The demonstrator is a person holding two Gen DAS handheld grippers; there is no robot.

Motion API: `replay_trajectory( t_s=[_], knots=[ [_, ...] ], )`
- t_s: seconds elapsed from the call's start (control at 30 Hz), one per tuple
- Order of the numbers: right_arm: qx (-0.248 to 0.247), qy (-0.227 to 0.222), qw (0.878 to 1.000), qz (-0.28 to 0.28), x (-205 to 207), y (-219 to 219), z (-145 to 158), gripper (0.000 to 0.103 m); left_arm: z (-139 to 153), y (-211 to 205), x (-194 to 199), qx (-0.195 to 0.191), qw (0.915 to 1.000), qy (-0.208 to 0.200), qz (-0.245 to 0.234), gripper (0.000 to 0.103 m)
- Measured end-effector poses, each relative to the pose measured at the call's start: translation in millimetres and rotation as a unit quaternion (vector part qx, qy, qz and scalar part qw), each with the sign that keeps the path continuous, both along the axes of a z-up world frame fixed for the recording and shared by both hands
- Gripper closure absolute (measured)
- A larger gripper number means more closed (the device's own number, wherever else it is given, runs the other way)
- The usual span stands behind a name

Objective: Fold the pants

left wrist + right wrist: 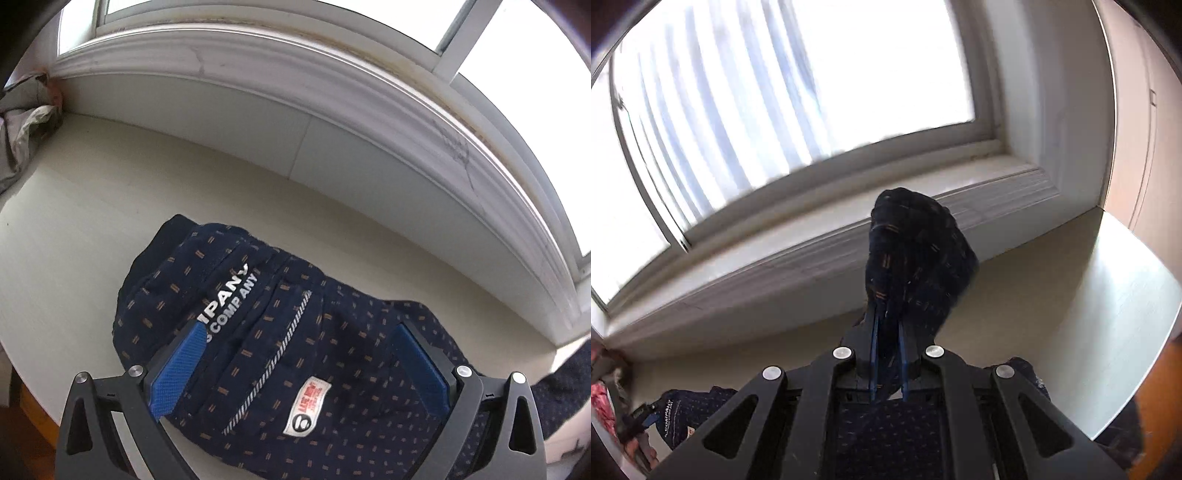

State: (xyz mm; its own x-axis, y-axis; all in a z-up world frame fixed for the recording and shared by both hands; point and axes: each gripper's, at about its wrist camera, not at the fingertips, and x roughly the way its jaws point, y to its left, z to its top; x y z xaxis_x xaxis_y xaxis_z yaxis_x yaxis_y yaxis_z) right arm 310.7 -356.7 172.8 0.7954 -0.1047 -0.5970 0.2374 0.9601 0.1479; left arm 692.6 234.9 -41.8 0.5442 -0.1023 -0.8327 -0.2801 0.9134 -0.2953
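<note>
- On the table [92, 206] under the window sill [258, 62], the pants [280, 332] lay as a navy dotted bundle, waist end and white label up, near my side of the top.
- One end of them was off the table: a bunched wad of the same cloth stood up from between the fingers of my right gripper [886, 354], with the rest trailing down beneath it.
- That right gripper was clamped almost fully closed on the wad, blue pads pinching it.
- My left gripper [295, 354] was spread wide above the bundle, a pad either side of the striped seam; I judged it was holding nothing, though I could not tell whether the tips touched the cloth.
- Main risk, as I judged it: the right grip held a thick crumple, not a clean hem, so the fold could land skewed or drop a layer.
- Second risk: with nothing pinning the waist end, a pull from the right could drag the whole bundle across the smooth top.
- Third: the pile of clothes [22, 140] at the table's far left could get caught if the pants slid that way.
</note>
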Motion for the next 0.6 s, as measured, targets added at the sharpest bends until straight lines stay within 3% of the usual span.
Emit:
replay_trajectory(
  t_s=[0.07, 0.1, 0.2, 0.33, 0.47, 0.6],
  knots=[
    [0.018, 0.005, 0.999, -0.031, -25.8, -21.5, -30.6, 0.098, 2.2, -6.2, -11.2, -0.005, 1.0, 0.003, 0.003, 0.0],
    [0.042, 0.032, 0.997, -0.057, -35.2, -43.4, -58.8, 0.098, 5.6, -6.8, -19.9, -0.007, 0.9999, 0.006, 0.004, 0.0],
    [0.131, 0.108, 0.977, -0.131, -71.7, -94.9, -143.6, 0.098, 13.3, -1.2, -26.9, -0.009, 0.9998, 0.015, 0.011, 0.0],
    [0.208, 0.147, 0.953, -0.161, -107.2, -119.6, -206.9, 0.096, 5.8, -0.6, -31.0, 0.0, 0.9996, 0.024, 0.018, 0.0],
    [0.201, 0.165, 0.95, -0.176, -114.7, -127.0, -207.3, 0.08, 7.1, 8.0, -46.1, 0.006, 0.9994, 0.025, 0.023, 0.0],
    [0.133, 0.176, 0.957, -0.188, -106.2, -124.6, -172.1, 0.078, 11.9, 3.9, -48.0, 0.01, 0.9994, 0.017, 0.027, 0.0]
  ],
)
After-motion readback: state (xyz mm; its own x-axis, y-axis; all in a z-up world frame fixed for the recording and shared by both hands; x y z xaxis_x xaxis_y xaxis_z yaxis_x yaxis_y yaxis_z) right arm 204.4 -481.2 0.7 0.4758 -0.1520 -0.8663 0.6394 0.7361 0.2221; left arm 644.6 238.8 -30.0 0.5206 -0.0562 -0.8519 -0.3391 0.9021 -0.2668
